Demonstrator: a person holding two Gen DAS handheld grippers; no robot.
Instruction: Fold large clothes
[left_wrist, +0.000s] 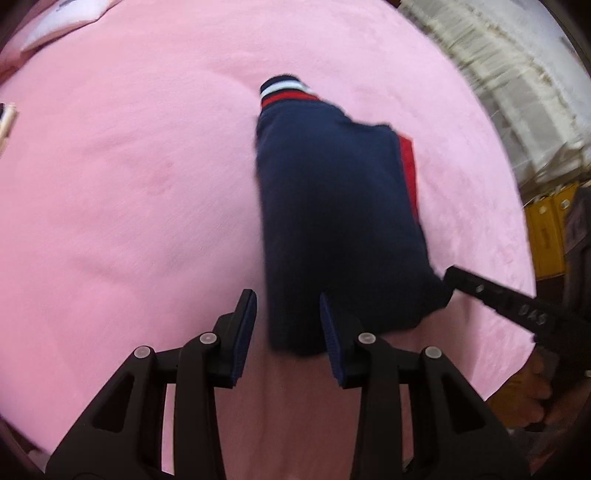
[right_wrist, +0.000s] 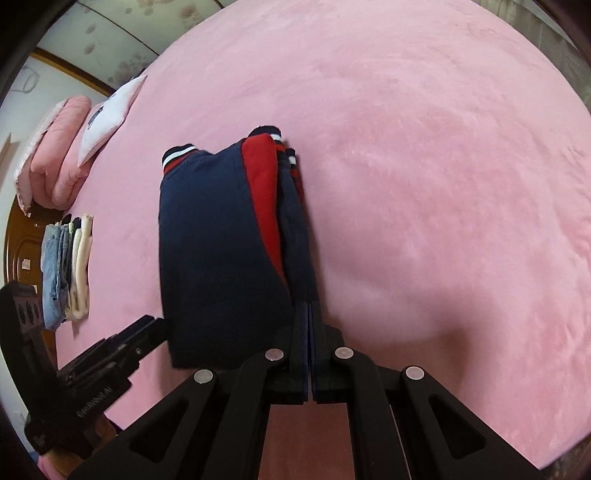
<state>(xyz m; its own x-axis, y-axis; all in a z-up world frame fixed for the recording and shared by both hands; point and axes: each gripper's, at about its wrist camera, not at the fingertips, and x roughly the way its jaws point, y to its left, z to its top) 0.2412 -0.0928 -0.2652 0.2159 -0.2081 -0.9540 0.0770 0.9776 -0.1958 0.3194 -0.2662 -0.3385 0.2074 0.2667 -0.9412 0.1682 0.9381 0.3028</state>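
Note:
A navy garment (left_wrist: 332, 206) with red panels and red-white striped cuffs lies folded into a narrow stack on the pink bed cover (left_wrist: 129, 184). My left gripper (left_wrist: 286, 310) is open and empty just at the stack's near left corner. My right gripper (right_wrist: 309, 314) is shut on the garment's (right_wrist: 218, 236) near right edge, fingers pressed together on the navy layers. Each gripper shows in the other's view: the right one (left_wrist: 465, 282) at the stack's right corner, the left one (right_wrist: 147, 328) beside the stack's near left edge.
Folded pink bedding (right_wrist: 55, 155) and a white pillow (right_wrist: 107, 118) lie at the bed's far left. A row of folded jeans and light clothes (right_wrist: 66, 269) sits along the left edge. A cream curtain (left_wrist: 498, 74) and a yellow object (left_wrist: 546, 236) are beyond the bed.

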